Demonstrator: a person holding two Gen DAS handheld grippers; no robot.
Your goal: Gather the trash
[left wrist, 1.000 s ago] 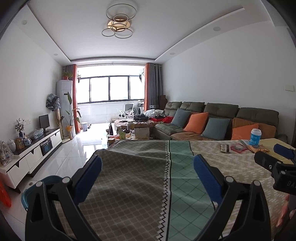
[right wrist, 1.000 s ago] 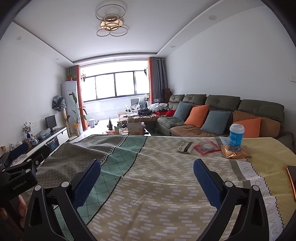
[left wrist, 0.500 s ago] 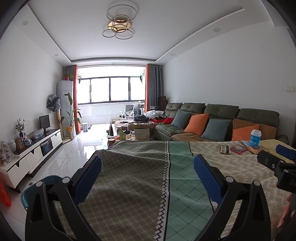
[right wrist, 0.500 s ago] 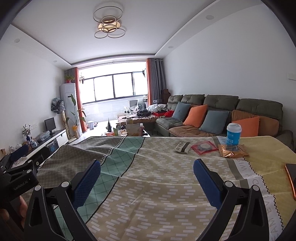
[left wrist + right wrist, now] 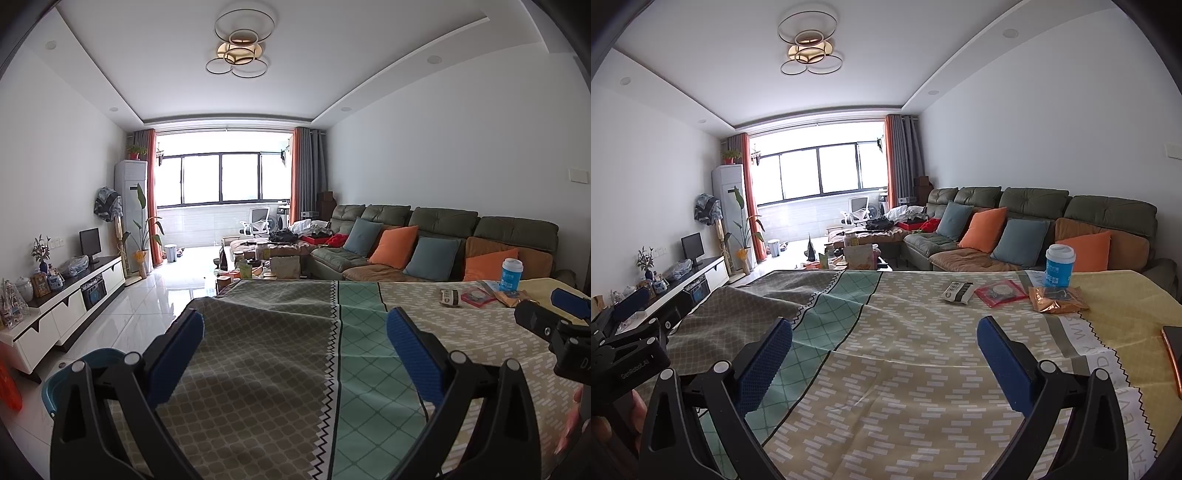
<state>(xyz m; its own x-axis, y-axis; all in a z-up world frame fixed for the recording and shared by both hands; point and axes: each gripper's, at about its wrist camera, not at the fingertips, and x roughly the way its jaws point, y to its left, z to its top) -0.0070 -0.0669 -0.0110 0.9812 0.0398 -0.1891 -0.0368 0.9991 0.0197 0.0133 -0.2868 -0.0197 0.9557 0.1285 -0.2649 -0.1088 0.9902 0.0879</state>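
Trash uncollected: gold snack bag (image 5: pixel 1057 300), red packet (image 5: pixel 1000 292), white wrapper (image 5: pixel 957 292), blue cup (image 5: pixel 1058 266), right of frame on tablecloth (image 5: pixel 905 369). Left gripper (image 5: pixel 294 345), right gripper (image 5: pixel 885 345): wide, empty.

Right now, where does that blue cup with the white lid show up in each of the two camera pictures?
Left wrist view: the blue cup stands far right, at the table's far edge, before the orange cushion.
Right wrist view: the cup stands right of centre, just behind the golden wrapper.
Shared landmark: the red packet, left of the cup in both.
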